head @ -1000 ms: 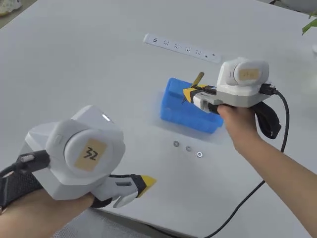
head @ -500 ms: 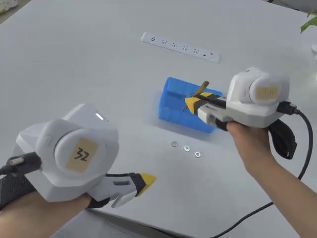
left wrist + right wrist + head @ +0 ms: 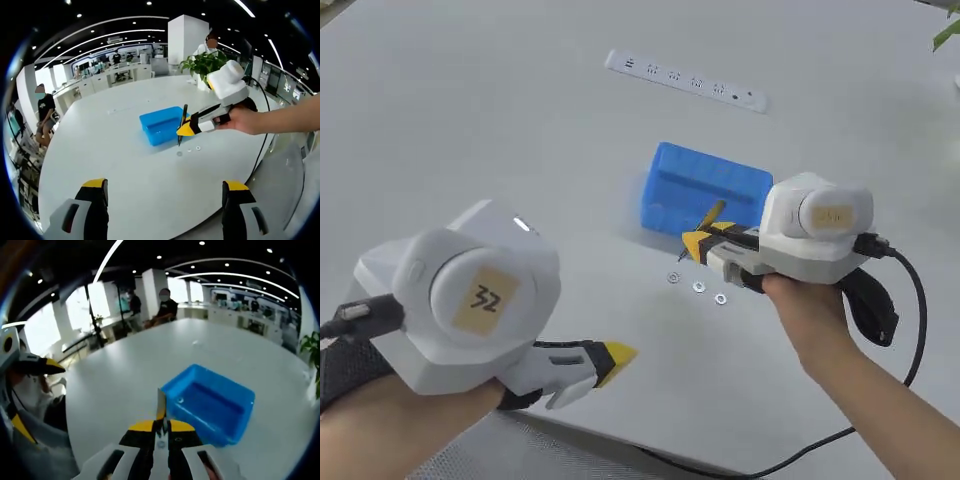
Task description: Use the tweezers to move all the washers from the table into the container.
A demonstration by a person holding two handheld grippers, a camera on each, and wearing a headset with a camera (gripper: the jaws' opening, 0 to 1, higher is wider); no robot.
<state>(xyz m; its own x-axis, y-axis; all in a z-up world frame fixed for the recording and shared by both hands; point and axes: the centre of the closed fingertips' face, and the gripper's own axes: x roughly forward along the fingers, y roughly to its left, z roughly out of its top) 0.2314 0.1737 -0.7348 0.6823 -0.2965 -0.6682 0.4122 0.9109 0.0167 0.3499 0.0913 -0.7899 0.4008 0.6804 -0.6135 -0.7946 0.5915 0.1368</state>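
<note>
The blue container point(image 3: 705, 190) stands mid-table. Three small washers point(image 3: 699, 287) lie in a row on the table just in front of it. My right gripper point(image 3: 692, 245) is shut on the tweezers point(image 3: 711, 214), which hang over the container's near edge, a little above the washers. In the right gripper view the tweezers point(image 3: 161, 405) point at the container's point(image 3: 210, 402) near corner, where a small ring point(image 3: 180, 400) lies inside. My left gripper point(image 3: 600, 368) hovers open near the table's front edge, its jaws wide apart point(image 3: 162, 192) with nothing between them.
A white power strip point(image 3: 685, 80) lies at the back of the table. A black cable point(image 3: 910, 300) trails from the right gripper over the front edge. In the left gripper view a plant point(image 3: 202, 62) stands behind the container, and people are farther back in the room.
My right gripper has drawn back with the tweezers from above the container toward its near edge and the washers. The left gripper has stayed about where it was.
</note>
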